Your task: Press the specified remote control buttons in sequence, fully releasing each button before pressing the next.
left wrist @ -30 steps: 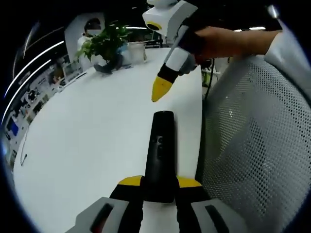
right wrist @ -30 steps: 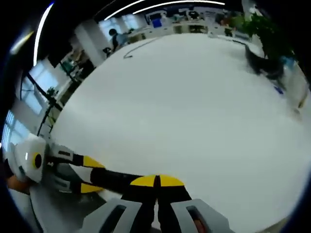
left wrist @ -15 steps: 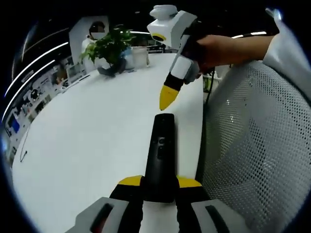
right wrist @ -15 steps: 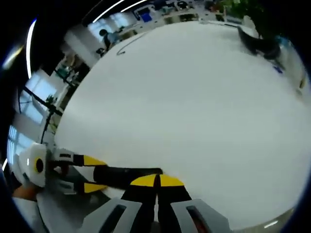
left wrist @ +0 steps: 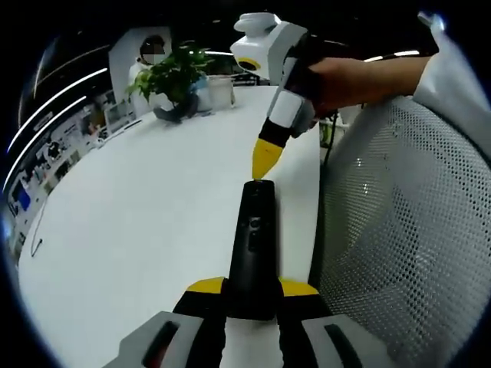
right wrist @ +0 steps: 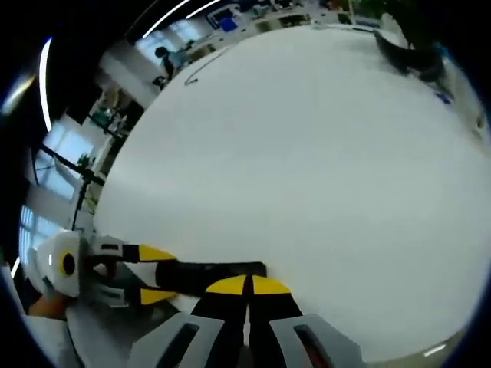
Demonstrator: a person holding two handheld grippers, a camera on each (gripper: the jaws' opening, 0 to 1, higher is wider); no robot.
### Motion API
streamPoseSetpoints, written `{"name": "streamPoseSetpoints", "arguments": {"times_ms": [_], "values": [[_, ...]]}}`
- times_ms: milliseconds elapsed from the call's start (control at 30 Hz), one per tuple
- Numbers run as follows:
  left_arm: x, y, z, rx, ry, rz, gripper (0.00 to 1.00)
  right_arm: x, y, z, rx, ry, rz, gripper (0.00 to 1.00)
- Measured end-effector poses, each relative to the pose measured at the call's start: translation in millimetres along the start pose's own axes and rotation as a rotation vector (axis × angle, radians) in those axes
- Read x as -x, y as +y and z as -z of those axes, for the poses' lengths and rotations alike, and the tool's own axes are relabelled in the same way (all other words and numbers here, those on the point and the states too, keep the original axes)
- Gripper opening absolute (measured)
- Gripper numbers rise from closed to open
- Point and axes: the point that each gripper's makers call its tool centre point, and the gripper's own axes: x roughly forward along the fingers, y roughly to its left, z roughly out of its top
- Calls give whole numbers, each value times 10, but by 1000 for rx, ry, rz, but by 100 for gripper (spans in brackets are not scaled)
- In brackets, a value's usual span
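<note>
1. The left hand-held gripper (left wrist: 252,287) reaches forward from the bottom of the left gripper view, its two yellow-tipped jaws closed against the sides of the remote control (left wrist: 252,249), which they clasp at its near end.
2. In the right gripper view the same left hand-held gripper (right wrist: 157,274) enters from the left, lying roughly level.
3. The right hand-held gripper (right wrist: 247,285) has its yellow tips pressed together with no gap.
4. In the left gripper view the right hand-held gripper (left wrist: 265,159) slants down from the upper right, its closed tip at the remote control's far end.
5. A hand (left wrist: 337,75) grips its body, a bare forearm running off to the right into a pale sleeve (left wrist: 453,84).
</note>
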Motion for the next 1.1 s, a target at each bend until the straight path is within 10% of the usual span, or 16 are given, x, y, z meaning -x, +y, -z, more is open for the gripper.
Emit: {"name": "streamPoseSetpoints", "arguments": {"times_ms": [833, 1100], "values": [[66, 5, 53, 5, 18, -21, 24, -35, -1, 13, 39, -2, 22, 0], [82, 3, 64, 18, 31, -20, 24, -59, -13, 11, 94, 121, 106, 0]]}}
